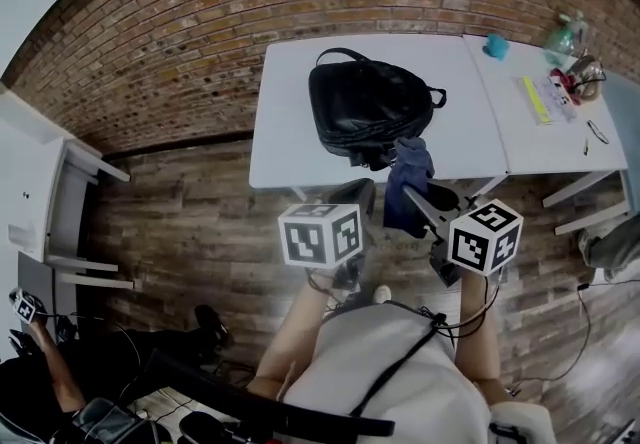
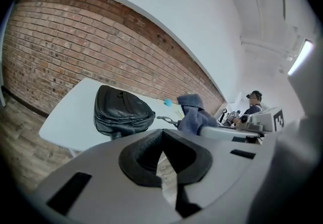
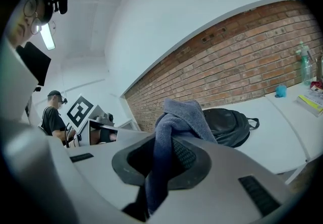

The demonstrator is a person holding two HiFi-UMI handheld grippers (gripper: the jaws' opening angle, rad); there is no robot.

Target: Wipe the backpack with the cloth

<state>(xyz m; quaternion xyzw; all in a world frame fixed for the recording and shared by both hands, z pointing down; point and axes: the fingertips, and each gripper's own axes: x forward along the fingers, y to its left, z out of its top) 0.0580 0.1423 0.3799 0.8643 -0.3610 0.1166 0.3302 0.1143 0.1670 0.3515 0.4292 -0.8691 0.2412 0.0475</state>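
1. Holding the blue woven cloth (image 3: 174, 132) clamped between its jaws, the right claw (image 3: 161, 160) hangs just off the near edge of the white counter (image 1: 290, 132). The cloth bunches above the jaws and trails below them.
2. The black leather-look backpack (image 1: 368, 112) lies on its side around the middle of the counter, reaching toward the near edge, handle loop toward the far edge. The cloth appears short of it, not yet touching.
3. The left claw (image 2: 162, 160) has its jaws drawn together on nothing and waits off the near edge beside the right one.
4. To wipe well, I judge the bunched top of the cloth should meet the bag's upper face flat, then travel in long overlapping strokes.
5. The bag looks soft and may slide, so pressing the left claw down on a strap or the near side would steady it.
6. No brand, label or writing can be read. The cubes carry only black-and-white square patterns, and print on the small items on the neighbouring counter is too small.
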